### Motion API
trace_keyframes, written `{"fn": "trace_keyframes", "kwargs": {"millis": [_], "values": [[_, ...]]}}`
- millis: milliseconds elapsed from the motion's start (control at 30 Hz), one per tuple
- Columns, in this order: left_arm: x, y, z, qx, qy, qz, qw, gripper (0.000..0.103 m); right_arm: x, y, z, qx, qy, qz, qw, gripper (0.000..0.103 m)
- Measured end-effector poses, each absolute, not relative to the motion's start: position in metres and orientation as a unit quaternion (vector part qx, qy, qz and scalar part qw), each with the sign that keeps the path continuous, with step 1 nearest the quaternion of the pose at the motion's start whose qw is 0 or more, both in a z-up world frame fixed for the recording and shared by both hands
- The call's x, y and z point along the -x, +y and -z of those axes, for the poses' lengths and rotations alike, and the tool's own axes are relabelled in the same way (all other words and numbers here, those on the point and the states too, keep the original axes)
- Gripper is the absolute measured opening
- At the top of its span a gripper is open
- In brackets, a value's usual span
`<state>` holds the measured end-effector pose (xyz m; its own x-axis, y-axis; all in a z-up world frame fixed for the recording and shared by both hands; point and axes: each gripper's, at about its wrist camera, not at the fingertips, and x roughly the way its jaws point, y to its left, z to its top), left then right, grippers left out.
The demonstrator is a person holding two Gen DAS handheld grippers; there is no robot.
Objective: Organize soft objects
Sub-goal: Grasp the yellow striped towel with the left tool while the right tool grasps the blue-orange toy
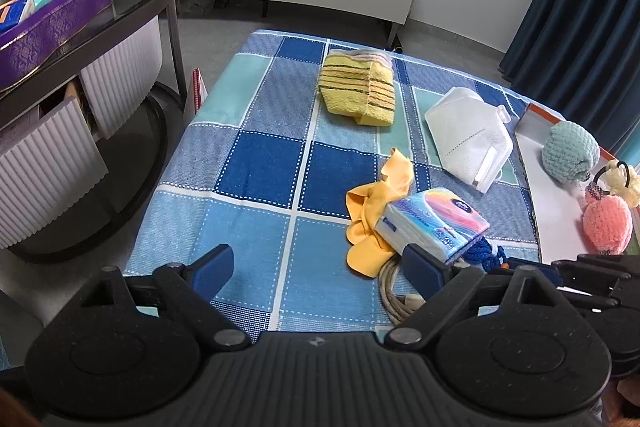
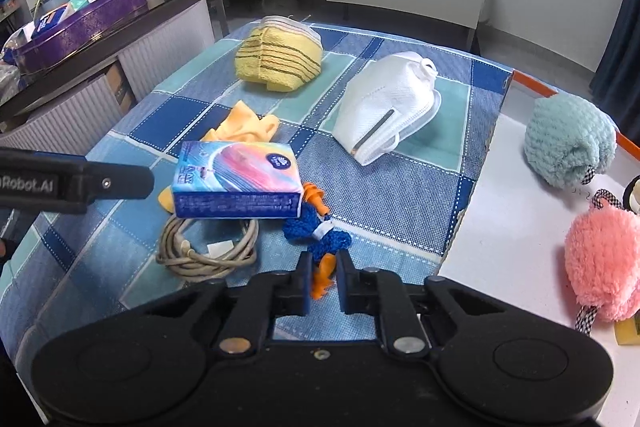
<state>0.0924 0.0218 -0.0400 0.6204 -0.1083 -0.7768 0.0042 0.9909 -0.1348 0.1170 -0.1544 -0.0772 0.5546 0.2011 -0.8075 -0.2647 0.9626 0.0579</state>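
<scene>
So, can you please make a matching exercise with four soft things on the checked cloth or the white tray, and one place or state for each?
Things:
1. yellow striped towel
2. white face mask
3. tissue pack
4. pink pompom

Places or states:
a. on the white tray
b. lying over the grey cable
c. folded, at the far edge of the cloth
d. on the cloth between towel and tray

Pairs: 1-c, 2-d, 3-b, 4-a

Black tongs (image 2: 323, 277) with blue pads (image 2: 306, 283), silver pivot screws, white "Robot.AI" lettering.
</scene>
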Motion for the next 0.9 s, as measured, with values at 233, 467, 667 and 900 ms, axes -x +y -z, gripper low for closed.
{"fn": "trace_keyframes", "kwargs": {"millis": [233,467,667,900], "values": [[-0.107,0.019,0.034,0.054,0.423,0.036,0.904,0.093,-0.111,-0.167,0.061,0.019,0.43,-0.12,0.894,0.011],[-0.148,0.007,0.023,0.034,0.392,0.036,0.918,0.101,-0.104,-0.186,0.031,-0.01,0.384,-0.114,0.916,0.011],[-0.2,-0.007,0.028,0.016,0.382,0.021,0.924,0.103,-0.101,-0.203,0.006,-0.033,0.344,-0.109,0.932,0.011],[-0.24,-0.025,0.051,-0.013,0.399,0.03,0.916,0.068,-0.1,-0.216,-0.005,-0.042,0.328,-0.099,0.938,0.011]]}}
